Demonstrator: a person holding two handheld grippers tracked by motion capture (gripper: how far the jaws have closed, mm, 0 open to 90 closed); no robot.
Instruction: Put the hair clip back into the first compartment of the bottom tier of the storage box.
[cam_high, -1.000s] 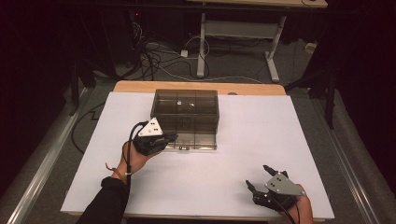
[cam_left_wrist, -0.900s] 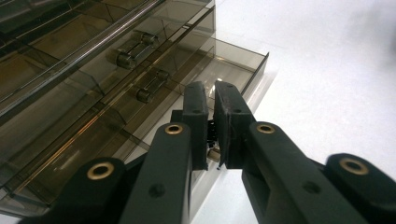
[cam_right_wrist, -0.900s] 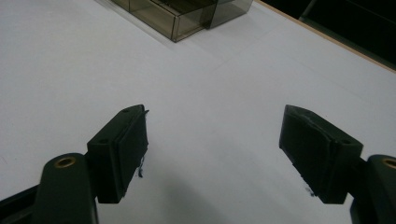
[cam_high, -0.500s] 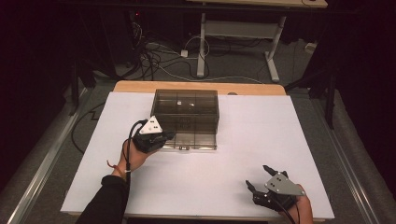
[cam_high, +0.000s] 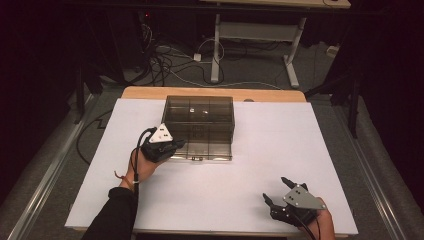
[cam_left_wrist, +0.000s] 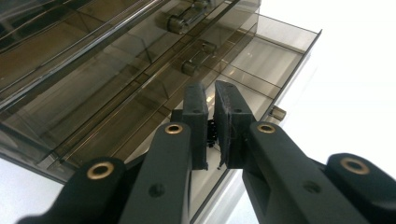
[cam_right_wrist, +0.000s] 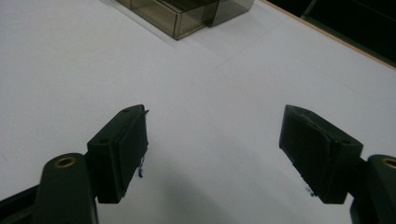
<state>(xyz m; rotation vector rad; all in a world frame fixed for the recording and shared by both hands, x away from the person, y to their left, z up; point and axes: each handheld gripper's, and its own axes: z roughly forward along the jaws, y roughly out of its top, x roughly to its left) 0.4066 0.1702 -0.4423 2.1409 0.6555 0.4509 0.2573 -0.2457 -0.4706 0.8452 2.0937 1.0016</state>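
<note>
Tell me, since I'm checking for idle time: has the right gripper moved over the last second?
No. In the high view the right gripper sits at the same spot near the white table's front edge, equally far from the smoky drawer box.

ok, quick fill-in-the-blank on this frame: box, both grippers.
1. The left gripper has its jaws ____ at the drawer box.
2. The right gripper has its jaws ____ over the table.
3. The box's bottom drawer is pulled ____.
Missing words: shut; open; out
</note>
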